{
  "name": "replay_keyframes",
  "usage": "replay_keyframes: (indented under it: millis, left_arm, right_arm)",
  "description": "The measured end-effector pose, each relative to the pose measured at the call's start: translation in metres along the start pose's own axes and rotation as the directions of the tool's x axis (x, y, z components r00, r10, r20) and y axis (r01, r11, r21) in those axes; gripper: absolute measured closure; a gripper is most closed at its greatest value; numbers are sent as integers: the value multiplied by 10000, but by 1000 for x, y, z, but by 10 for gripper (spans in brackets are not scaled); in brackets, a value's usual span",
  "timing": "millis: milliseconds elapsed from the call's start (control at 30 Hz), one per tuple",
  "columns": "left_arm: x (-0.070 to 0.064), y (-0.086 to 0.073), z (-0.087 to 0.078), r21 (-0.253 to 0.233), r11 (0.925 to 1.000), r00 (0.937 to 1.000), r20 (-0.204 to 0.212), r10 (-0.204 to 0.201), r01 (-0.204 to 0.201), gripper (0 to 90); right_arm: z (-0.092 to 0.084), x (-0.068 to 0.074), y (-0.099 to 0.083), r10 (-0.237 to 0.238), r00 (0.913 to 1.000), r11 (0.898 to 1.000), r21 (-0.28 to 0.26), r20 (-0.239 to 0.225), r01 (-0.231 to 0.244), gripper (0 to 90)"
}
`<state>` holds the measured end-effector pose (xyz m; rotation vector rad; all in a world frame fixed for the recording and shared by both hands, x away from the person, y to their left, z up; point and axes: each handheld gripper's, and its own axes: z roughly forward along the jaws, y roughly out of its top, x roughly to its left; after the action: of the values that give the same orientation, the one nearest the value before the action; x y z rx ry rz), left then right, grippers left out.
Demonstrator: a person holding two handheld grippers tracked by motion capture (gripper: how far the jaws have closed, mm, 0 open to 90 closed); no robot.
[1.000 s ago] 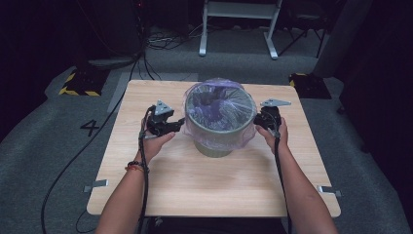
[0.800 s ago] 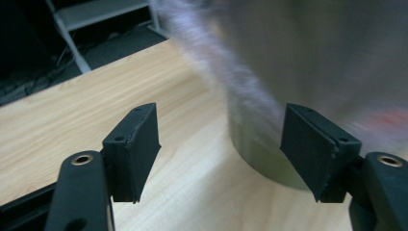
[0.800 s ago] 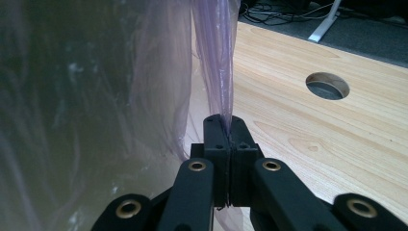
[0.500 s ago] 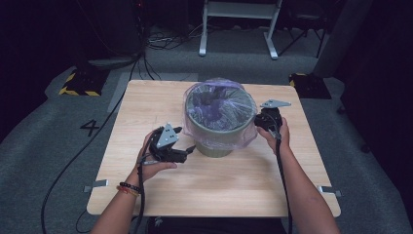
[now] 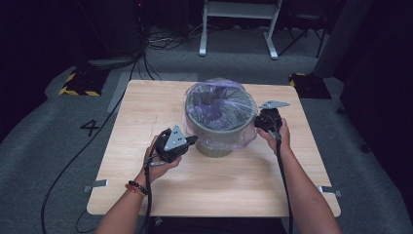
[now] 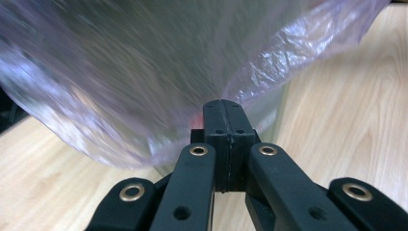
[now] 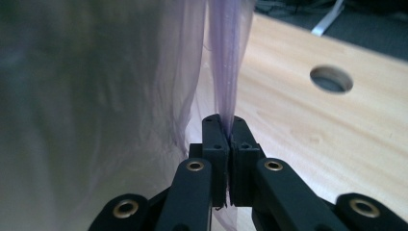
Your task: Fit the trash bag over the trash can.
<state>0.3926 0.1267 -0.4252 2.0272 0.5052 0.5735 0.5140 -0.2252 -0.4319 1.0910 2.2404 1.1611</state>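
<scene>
A grey-green bin point(image 5: 217, 142) stands on the wooden table point(image 5: 219, 187), lined with a translucent purple plastic bag point(image 5: 220, 99) whose film hangs over the rim. My left gripper point(image 5: 194, 141) is at the bin's lower left side. Its jaws have just been closing and now meet, with the bag's hanging hem point(image 6: 269, 72) gathered into the tips of the left gripper point(image 6: 224, 107). My right gripper point(image 5: 258, 123) is at the bin's right side. In the right gripper view it point(image 7: 226, 126) is shut on a pulled-out fold of the bag point(image 7: 226, 57).
The table has a round hole point(image 7: 331, 79) beyond the right gripper. Bare wood lies in front of the bin. Cables trail from both grippers off the near edge. Grey carpet, a metal stand point(image 5: 238, 29) and a hazard-striped block point(image 5: 78, 85) surround the table.
My left hand came from the bin's left rim down to its near-left side, and its jaws went from open to shut at the bag's hem. The right hand stayed put.
</scene>
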Motion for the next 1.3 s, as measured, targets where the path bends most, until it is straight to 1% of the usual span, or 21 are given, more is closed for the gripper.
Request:
replay_keyframes:
  millis: [33, 167, 233, 400, 500, 600, 667, 700, 733, 767, 800, 833, 900, 933, 1000, 1033, 1133, 1167, 1200, 1233, 1300]
  left_arm:
    - [0, -2, 2, 160, 9998, 10000, -52, 67, -66, 900]
    - [4, -10, 9, 678, 9977, 10000, 84, -43, 37, 900]
    - [5, -16, 13, 906, 9958, 9997, 195, -170, 152, 900]
    - [4, -26, 20, 1454, 9894, 9997, 242, -93, 56, 900]
    - [5, -30, 21, 1621, 9867, 9995, 254, -163, 120, 900]
    - [7, -33, 22, 1820, 9833, 9998, 142, -127, 99, 900]
    - [10, -35, 22, 1968, 9804, 9997, -252, -55, 104, 900]
    - [12, -37, 22, 1863, 9823, 9992, -383, -137, 207, 900]
    - [17, -38, 18, 1567, 9868, 9980, -532, -334, 414, 900]
    - [18, -38, 17, 1433, 9885, 9975, -593, -397, 479, 900]
    - [22, -39, 13, 1129, 9915, 9964, -619, -579, 646, 895]
    - [25, -39, 9, 845, 9934, 9955, -604, -732, 781, 848]
    - [31, -37, -1, 303, 9940, 9922, -704, -1026, 1050, 778]
    - [34, -36, -6, 24, 9935, 9918, -591, -1136, 1139, 779]
    - [37, -35, -13, -422, 9910, 9882, -799, -1305, 1274, 722]
    - [40, -32, -15, -615, 9862, 9835, -871, -1585, 1535, 636]
    - [48, -24, -15, -663, 9802, 9750, -1105, -1929, 1864, 448]
    - [49, -23, -13, -680, 9790, 9731, -1166, -1989, 1920, 419]
    - [51, -22, -11, -737, 9781, 9731, -1114, -2018, 1944, 417]
    - [54, -20, -8, -740, 9761, 9734, -907, -2106, 2043, 411]
    - [58, -18, 2, -562, 9736, 9705, -855, -2253, 2211, 407]
  right_arm:
    - [2, -2, -2, 151, 9999, 9998, 132, -62, -150, 881]
    - [10, -7, -11, 581, 9979, 9974, 445, -284, -568, 884]
    - [15, -8, -15, 664, 9972, 9951, 755, -354, -636, 883]
    - [26, -8, -23, 879, 9946, 9853, 1516, -554, -786, 883]
    - [30, -7, -27, 1029, 9923, 9811, 1714, -686, -899, 883]
    - [32, -5, -28, 1105, 9913, 9782, 1840, -711, -959, 883]
    - [33, -5, -28, 1028, 9925, 9790, 1834, -662, -892, 873]
    - [33, -4, -27, 893, 9947, 9803, 1812, -509, -787, 847]
    - [33, -4, -27, 666, 9974, 9827, 1750, -284, -607, 846]
    - [32, -4, -26, 611, 9981, 9869, 1496, -51, -596, 857]
    - [31, -5, -25, 620, 9981, 9886, 1375, -13, -612, 871]
    - [28, -5, -24, 650, 9979, 9913, 1144, 20, -648, 880]
    - [23, -7, -21, 666, 9977, 9959, 609, 103, -671, 896]
    - [20, -8, -19, 690, 9974, 9968, 397, 192, -697, 899]
    - [15, -9, -16, 732, 9972, 9973, -42, 121, -732, 900]
    - [12, -9, -14, 672, 9975, 9975, -210, 236, -668, 900]
    - [7, -8, -7, 644, 9976, 9965, -552, 252, -629, 900]
    - [7, -8, -6, 644, 9977, 9963, -588, 208, -631, 900]
    - [7, -7, -5, 681, 9975, 9960, -596, 198, -669, 900]
    - [8, -7, -4, 674, 9975, 9959, -613, 223, -660, 898]
    - [11, -6, -2, 716, 9972, 9959, -564, 215, -703, 880]
